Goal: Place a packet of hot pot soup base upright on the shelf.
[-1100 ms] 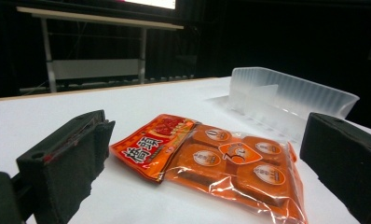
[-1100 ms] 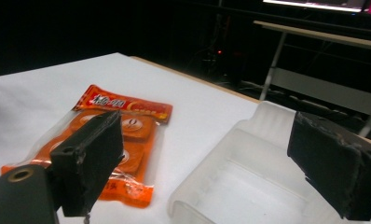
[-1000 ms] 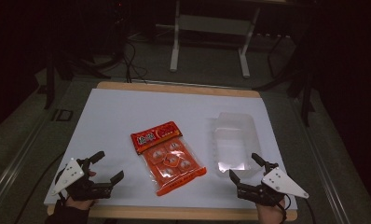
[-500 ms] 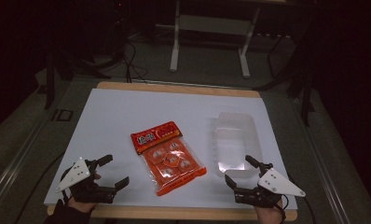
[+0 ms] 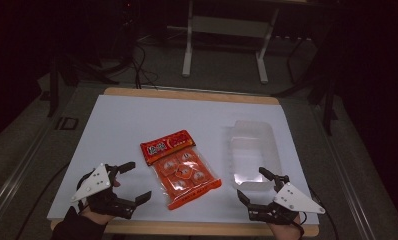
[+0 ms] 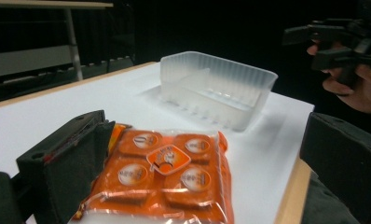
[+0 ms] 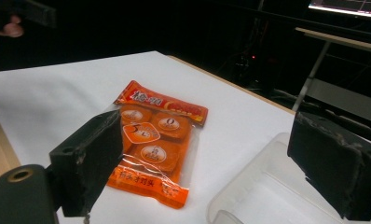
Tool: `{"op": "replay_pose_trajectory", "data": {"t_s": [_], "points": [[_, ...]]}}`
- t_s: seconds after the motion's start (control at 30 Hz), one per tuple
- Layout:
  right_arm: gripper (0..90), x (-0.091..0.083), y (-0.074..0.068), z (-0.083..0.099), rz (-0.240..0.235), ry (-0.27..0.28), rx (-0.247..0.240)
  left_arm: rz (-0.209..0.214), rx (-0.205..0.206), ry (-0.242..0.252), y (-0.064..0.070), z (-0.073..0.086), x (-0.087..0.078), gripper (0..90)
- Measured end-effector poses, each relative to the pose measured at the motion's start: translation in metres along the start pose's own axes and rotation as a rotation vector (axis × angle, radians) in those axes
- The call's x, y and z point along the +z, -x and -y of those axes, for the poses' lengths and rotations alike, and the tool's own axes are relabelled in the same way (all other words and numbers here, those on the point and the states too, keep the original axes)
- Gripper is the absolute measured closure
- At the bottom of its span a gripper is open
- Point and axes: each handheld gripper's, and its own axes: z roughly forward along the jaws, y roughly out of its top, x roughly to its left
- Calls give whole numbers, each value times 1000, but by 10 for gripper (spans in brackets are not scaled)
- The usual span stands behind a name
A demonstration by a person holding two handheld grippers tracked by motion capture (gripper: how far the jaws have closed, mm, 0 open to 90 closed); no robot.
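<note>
**Both tools edge in and turn toward the snack packet**

The orange snack packet (image 5: pixel 178 167) lies flat near the middle of the white counter (image 5: pixel 137 120), its red header pointing away from the person, untouched. The clear plastic tray (image 5: pixel 251 152) stands empty just to the right of the packet, apart from it.

Compared with a second ago, the left tool (image 5: pixel 129 181) has turned so its jaws point more squarely at the packet's near left edge; in the left gripper view the packet (image 6: pixel 165 175) now sits between the two spread black jaws, with the tray (image 6: pixel 216 88) beyond it. The right tool (image 5: pixel 254 187) has drifted a little toward the packet along the counter's near edge and now sits just in front of the tray's near wall; its own view shows the packet (image 7: pixel 153 144) and the tray rim (image 7: pixel 249 196) between jaws held wide apart.

Neither tool touches anything; both stand wide and carry nothing. The packet and tray have not shifted at all.

The likely reading: this is the approach phase. The work probably consists of lifting the packet into the tray, and the left tool seems best lined up to close on the packet's edge first.
</note>
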Motion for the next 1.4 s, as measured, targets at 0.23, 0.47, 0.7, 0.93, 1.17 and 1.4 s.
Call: {"op": "replay_pose_trajectory", "data": {"t_s": [0.23, 0.47, 0.7, 0.93, 1.17, 1.4], "points": [[103, -1, 0, 0, -7, 10, 2, -23, -5, -24, -9, -4, 16, 15], [104, -1, -1, -1, -1, 3, -5, -55, -12, -28, -22, -5, 27, 15], [103, -1, -3, -1, -5, 3, -8, -89, -32, -35, -38, -6, 36, 15], [103, 1, -5, -1, -7, 2, -11, -143, -46, -50, -55, -5, 46, 16], [103, 2, -4, 0, -19, -6, -4, -178, -85, -43, -76, 5, 55, 43], [104, 2, -5, 0, -30, 0, -15, -251, -90, -72, -92, 20, 70, 81]]}}
